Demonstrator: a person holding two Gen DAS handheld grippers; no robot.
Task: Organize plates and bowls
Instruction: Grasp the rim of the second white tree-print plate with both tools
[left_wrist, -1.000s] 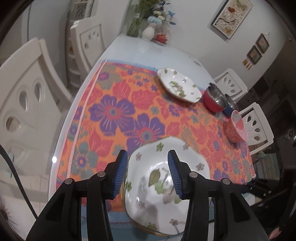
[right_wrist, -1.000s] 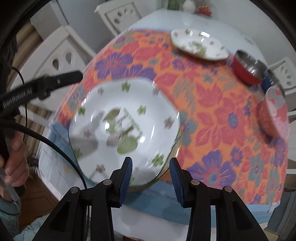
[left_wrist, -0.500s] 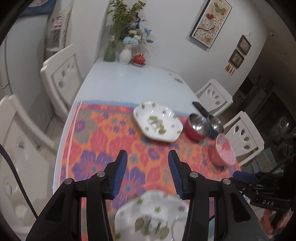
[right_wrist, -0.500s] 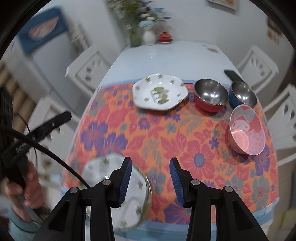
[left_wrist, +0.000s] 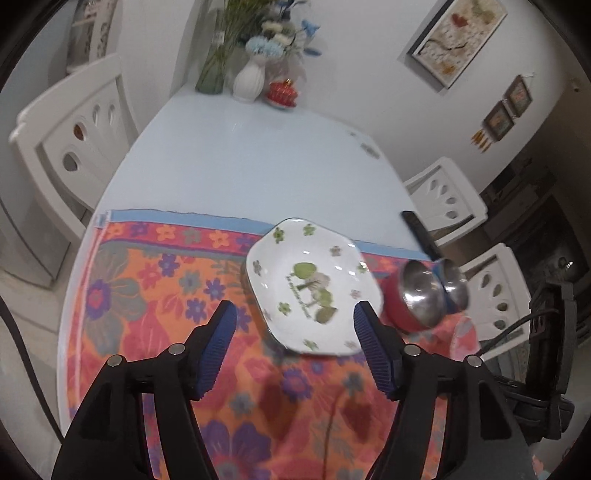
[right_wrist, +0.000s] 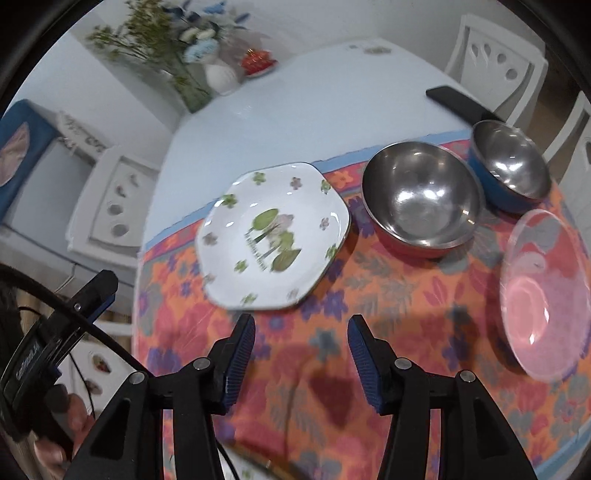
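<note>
I have my left gripper (left_wrist: 295, 347) opening with nothing between its jaws, aimed at the white floral plate (left_wrist: 312, 286) mid-frame, presumably to straddle its rim. My right gripper (right_wrist: 301, 356) is opening too, empty, below that plate (right_wrist: 273, 236). Right of it sit the red steel bowl (right_wrist: 421, 199), blue steel bowl (right_wrist: 511, 166) and pink bowl (right_wrist: 545, 291) on the flowered cloth (right_wrist: 388, 332); white chairs (left_wrist: 70, 133) surround the pale table (left_wrist: 243, 166).

Left gripper (left_wrist: 295, 347): two matte black angular arms, each tipped with a blue ribbed pad; round silver screw heads at the arm pivots. Right gripper (right_wrist: 301, 360): same build, black arms, blue ribbed fingertips (right_wrist: 242, 360), silver screws. In the right wrist view the left gripper's body appears at lower left, black with white lettering too blurred to read, a thin black cable (right_wrist: 92, 332) curving across it, a hand (right_wrist: 59, 428) wrapped round its handle.
</note>
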